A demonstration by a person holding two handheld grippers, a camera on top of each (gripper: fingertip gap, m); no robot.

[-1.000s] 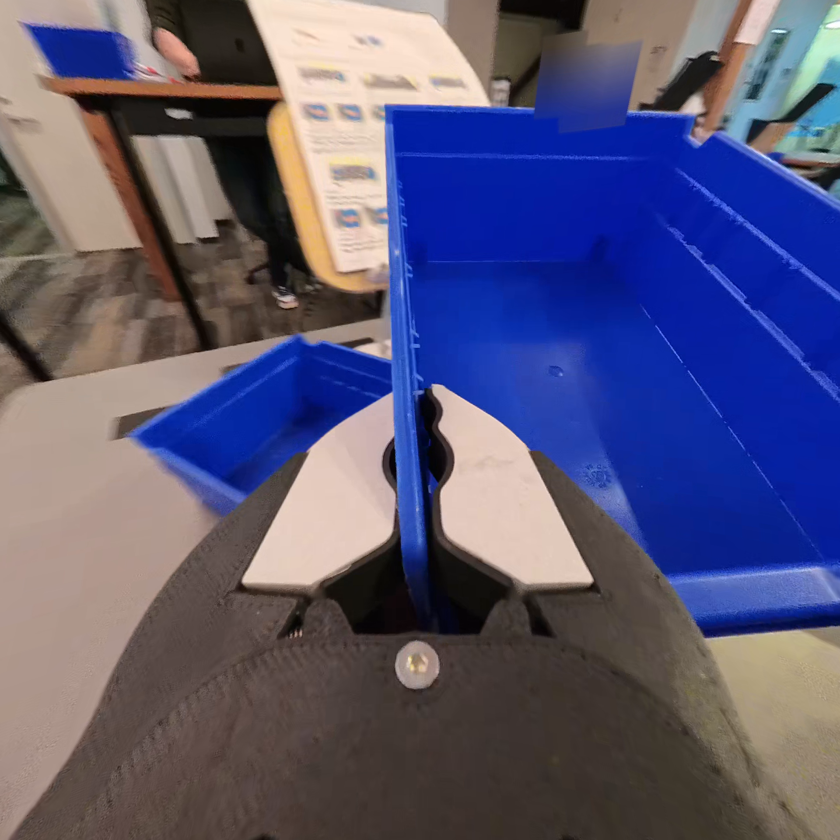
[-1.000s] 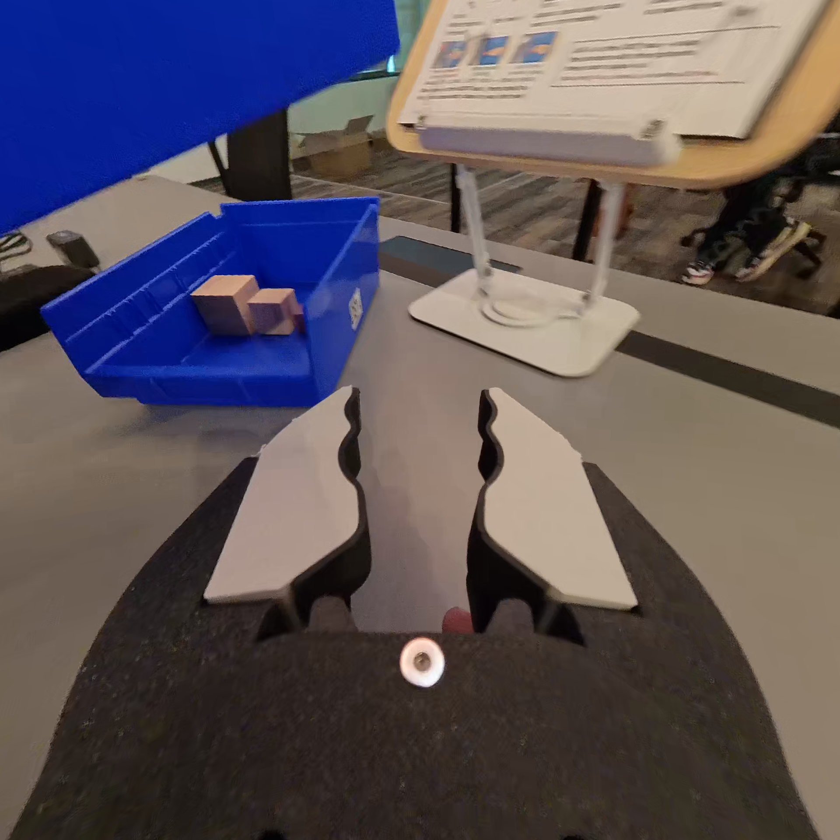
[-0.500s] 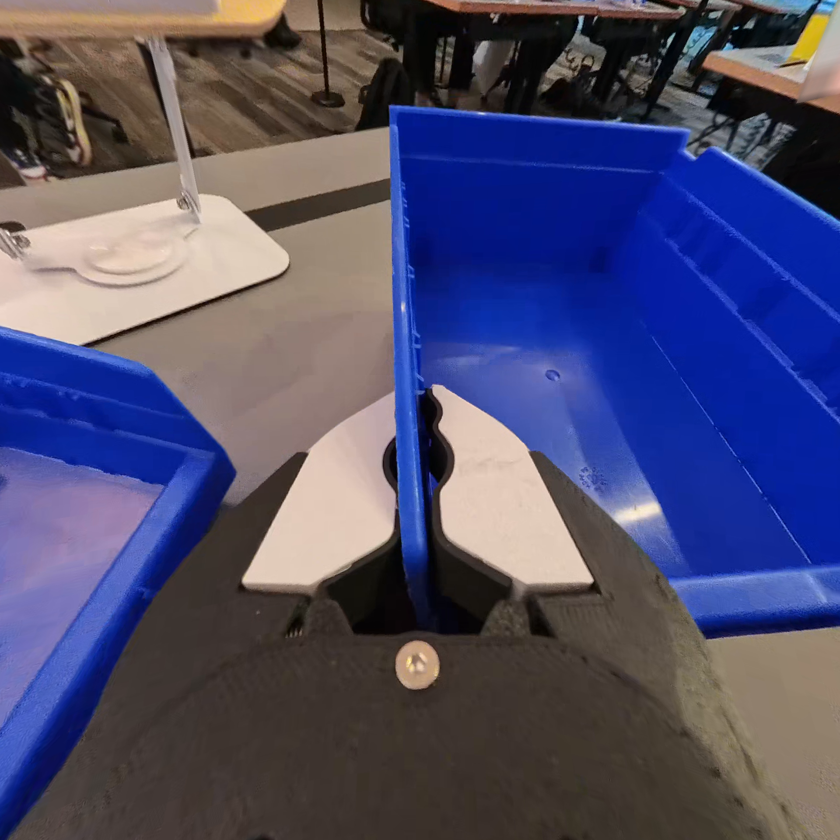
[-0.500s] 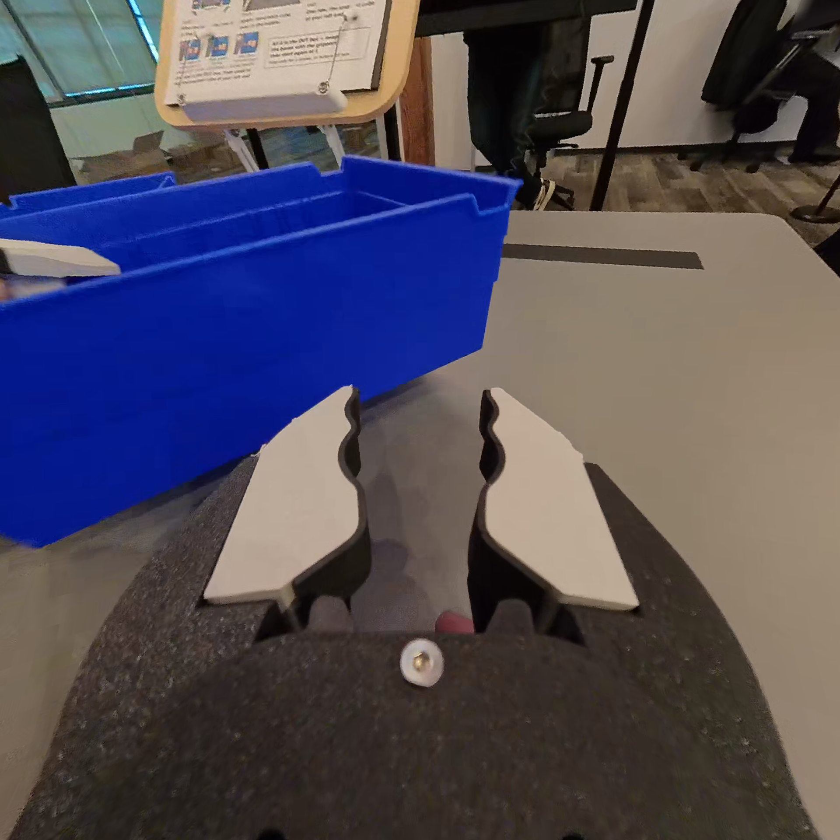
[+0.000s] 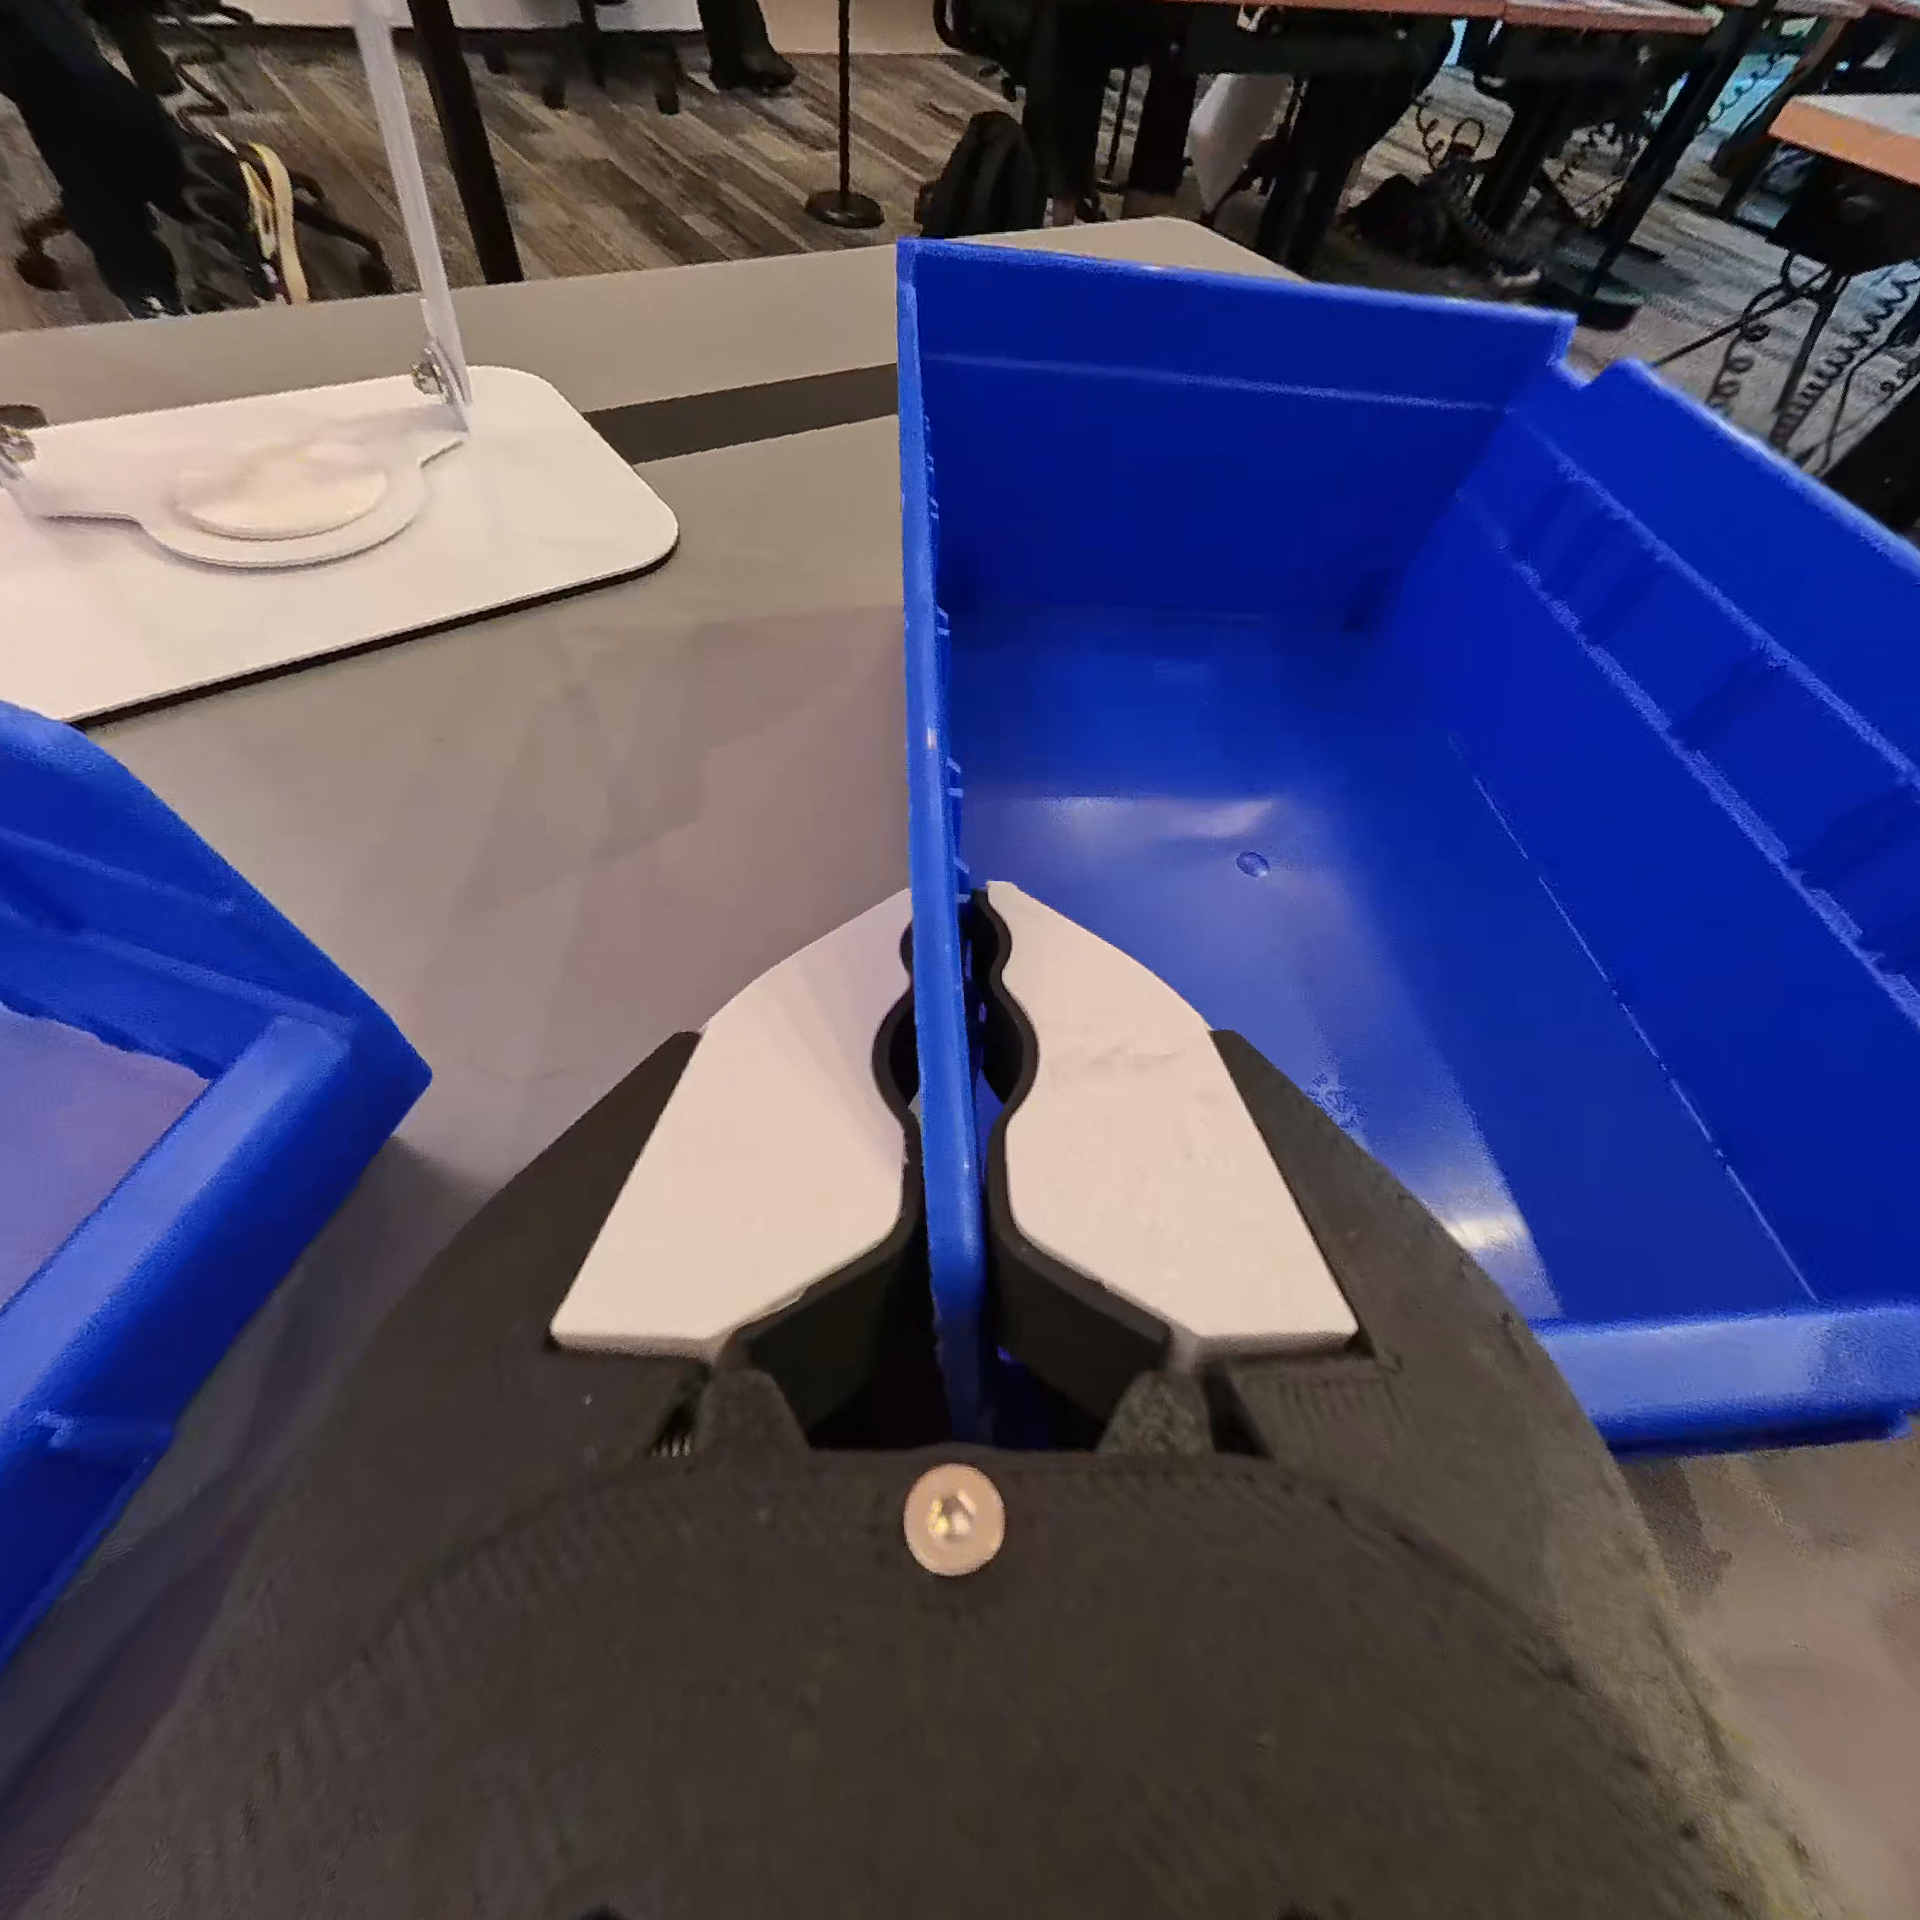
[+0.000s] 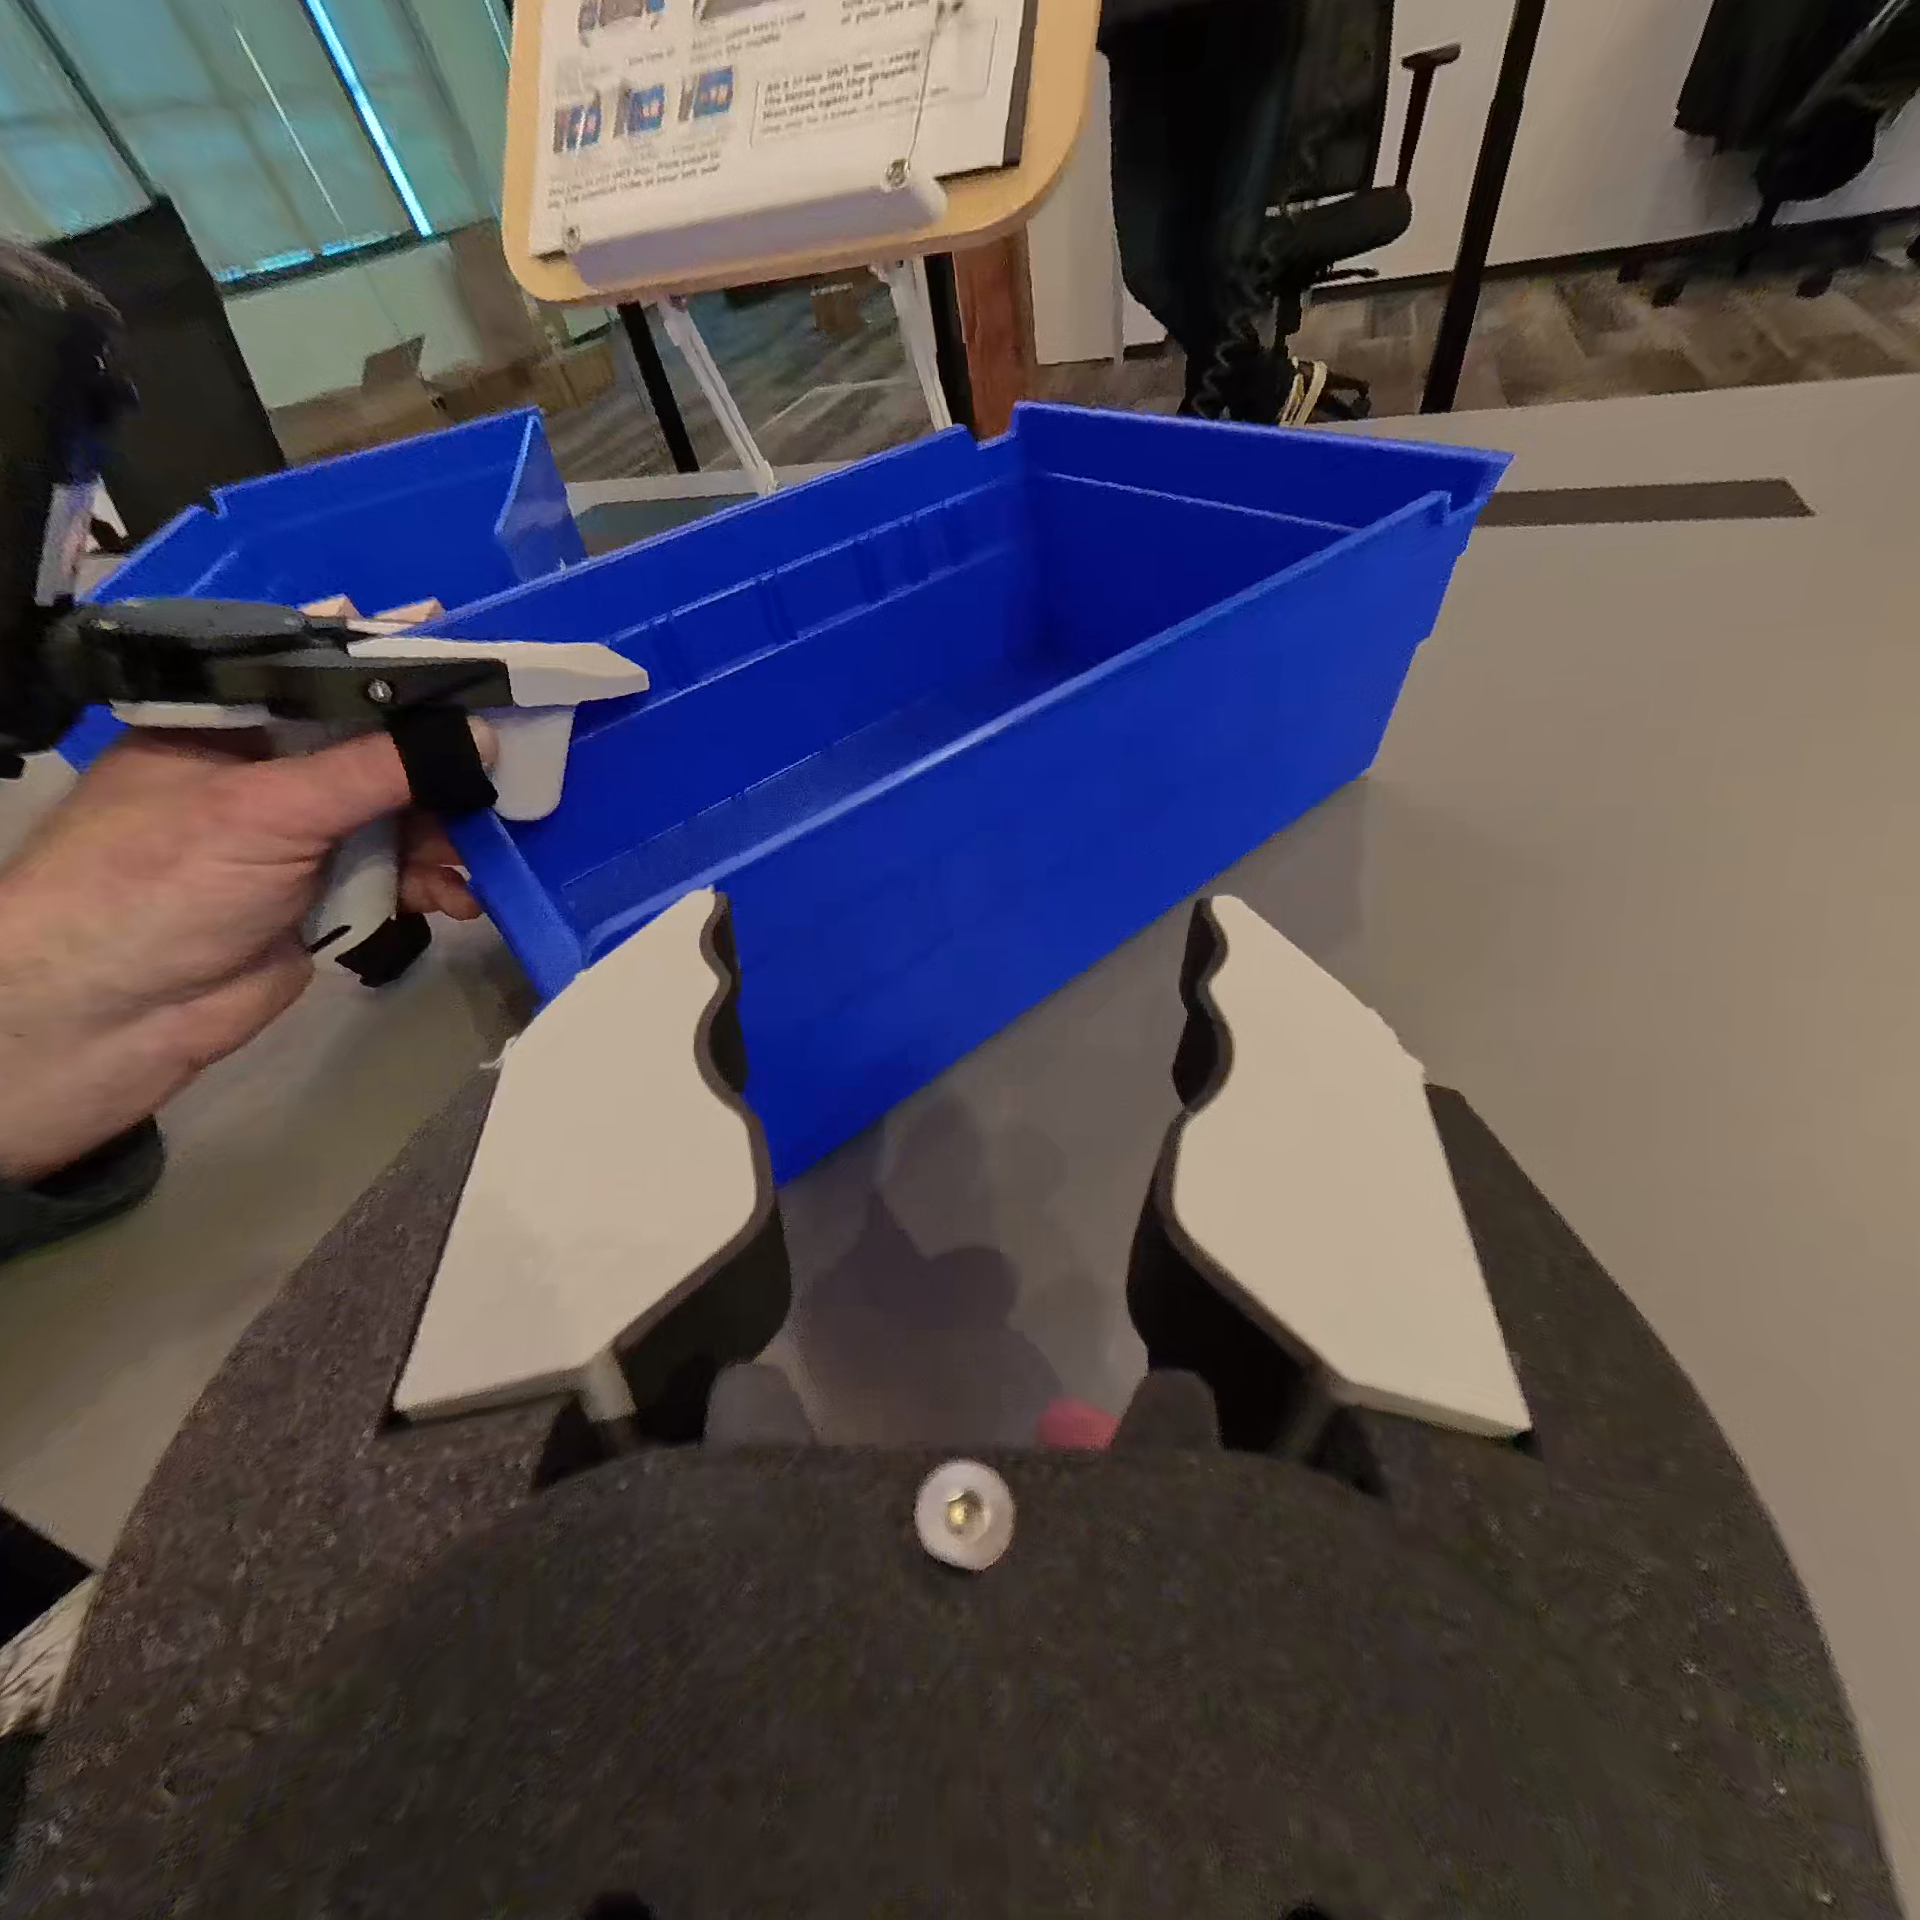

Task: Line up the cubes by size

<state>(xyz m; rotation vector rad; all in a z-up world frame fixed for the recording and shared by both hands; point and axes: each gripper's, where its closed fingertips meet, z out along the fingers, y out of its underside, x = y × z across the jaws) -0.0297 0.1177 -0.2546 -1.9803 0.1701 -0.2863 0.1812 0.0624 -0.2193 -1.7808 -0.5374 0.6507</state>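
My left gripper (image 5: pixel 943 914) is shut on the side wall of an empty blue bin (image 5: pixel 1351 883), one finger inside and one outside. The same bin (image 6: pixel 1039 675) rests on the grey table in the right wrist view, with the left gripper (image 6: pixel 540 717) clamped on its near-left corner. My right gripper (image 6: pixel 961 925) is open and empty, just in front of the bin's long outer wall. A second blue bin (image 6: pixel 343 520) stands behind on the left, and the tops of wooden cubes (image 6: pixel 384 615) show in it. That bin's corner (image 5: pixel 156 1039) shows at the left of the left wrist view.
A white stand base (image 5: pixel 312 520) sits on the table beyond the bins and carries a wooden board with a sheet (image 6: pixel 790 125). A dark strip (image 6: pixel 1642 501) crosses the grey table (image 6: pixel 1662 883). A hand (image 6: pixel 156 883) holds the left gripper. Chairs and desks stand behind. The gap from one gripper's tips to the other's is roughly 25 centimeters.
The left gripper has brought the empty bin down onto the table, still clamped on its wall. My right gripper's jaws have opened wider and now face the bin's long side.
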